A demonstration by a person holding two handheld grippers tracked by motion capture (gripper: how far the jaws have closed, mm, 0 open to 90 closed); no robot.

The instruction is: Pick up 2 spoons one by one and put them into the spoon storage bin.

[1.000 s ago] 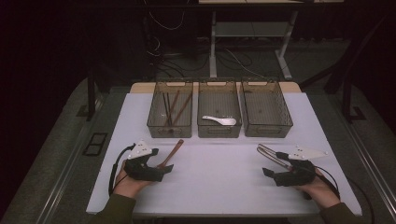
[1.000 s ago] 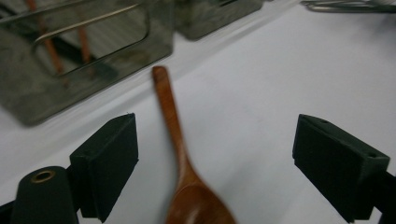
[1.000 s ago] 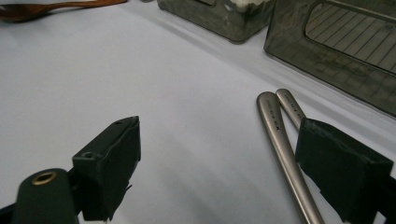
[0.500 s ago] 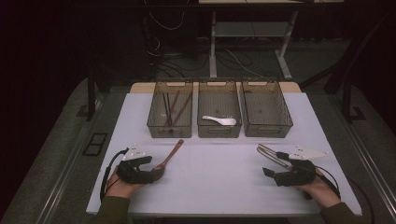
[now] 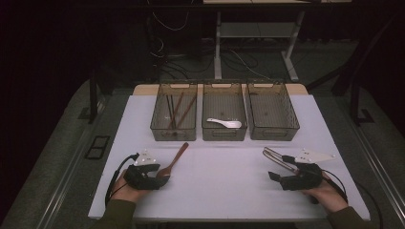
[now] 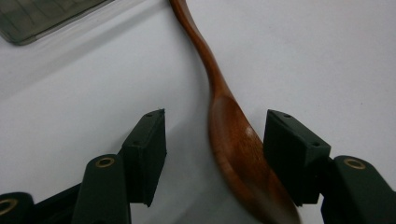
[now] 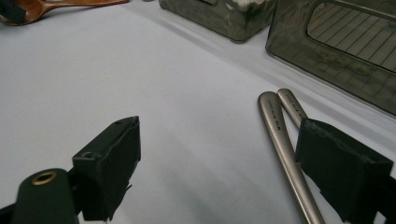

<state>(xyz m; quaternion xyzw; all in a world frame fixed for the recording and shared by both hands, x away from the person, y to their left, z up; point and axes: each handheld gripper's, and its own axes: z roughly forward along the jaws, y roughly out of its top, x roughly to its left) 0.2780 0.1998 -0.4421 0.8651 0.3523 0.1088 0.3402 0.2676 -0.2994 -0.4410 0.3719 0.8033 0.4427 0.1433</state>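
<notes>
A brown wooden spoon (image 5: 175, 159) lies on the white table (image 5: 224, 191) at the front left, handle pointing away. My left gripper (image 5: 161, 175) sits low at its bowl. In the left gripper view the spoon bowl (image 6: 233, 140) lies between the jaws; the right pad (image 6: 289, 154) is close against it and the left pad (image 6: 147, 149) stands clear. These jaws have just been closing. My right gripper (image 5: 278, 168) rests open at the front right, and two metal utensil handles (image 7: 280, 135) lie beside its right jaw, not gripped.
Three smoky plastic bins stand in a row at the back. The left bin (image 5: 173, 138) holds several dark sticks, the middle bin (image 5: 224, 138) holds a white spoon (image 5: 224, 123), and the right bin (image 5: 273, 137) looks bare. Dark floor and cables surround the table.
My left gripper has slid slightly left and settled lower at the spoon's bowl, with its jaws narrowing around it. The right gripper and the metal utensils have not moved.
</notes>
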